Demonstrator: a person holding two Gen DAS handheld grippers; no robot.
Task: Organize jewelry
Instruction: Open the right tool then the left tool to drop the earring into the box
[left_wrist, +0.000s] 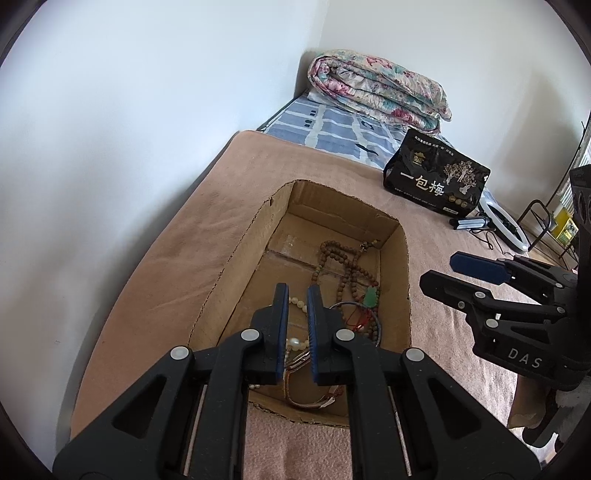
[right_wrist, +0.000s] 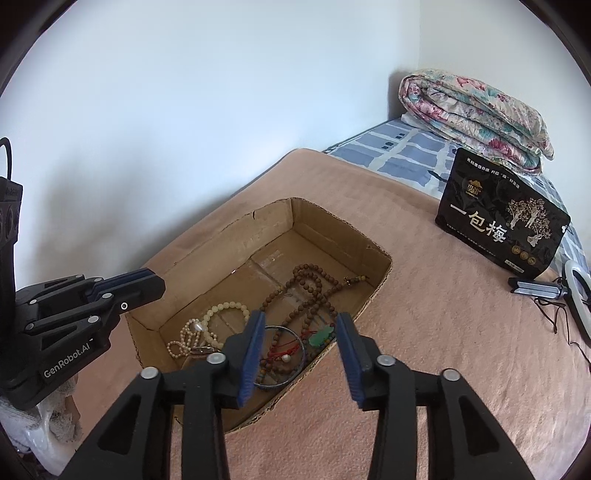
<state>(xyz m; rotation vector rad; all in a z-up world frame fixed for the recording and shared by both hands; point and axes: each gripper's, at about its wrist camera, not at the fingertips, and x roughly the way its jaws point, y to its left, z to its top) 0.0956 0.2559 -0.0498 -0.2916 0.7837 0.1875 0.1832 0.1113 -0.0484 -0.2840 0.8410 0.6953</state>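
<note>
My jewelry sits inside an open corrugated cardboard box (right_wrist: 334, 230) with rough torn rims, lying on a bed covered by a nubby pink-tan blanket (right_wrist: 424, 332). On the box floor I see a long strand of round brown wooden beads (right_wrist: 308, 286) looped over itself, with a small green jade-like pendant (right_wrist: 320, 338) at its near end. Just beside it lies a thin bluish metal bangle (right_wrist: 291, 373), with a red cord and a dark bead bracelet tangled inside its ring. Toward the box's other long wall are a cream bead bracelet (right_wrist: 225, 308) and a smaller string of pearls (right_wrist: 184, 338); my left view also shows a slim band partly hidden behind my fingers, and I can't tell what it is.

My left gripper (left_wrist: 297, 295) hangs over the near end of the box, fingers nearly together with only a narrow gap, holding nothing. My right gripper (right_wrist: 300, 325) hovers over the bangle and the box's near rim, fingers spread wide and empty.

Beyond the box stands a glossy black snack bag (right_wrist: 502, 221) with gold print, then a rolled floral quilt (right_wrist: 476, 114) on a blue checked sheet (right_wrist: 402, 151). A white ring light (right_wrist: 580, 291), cut off at the edge, lies on the bed beyond the bag with trailing cords.
</note>
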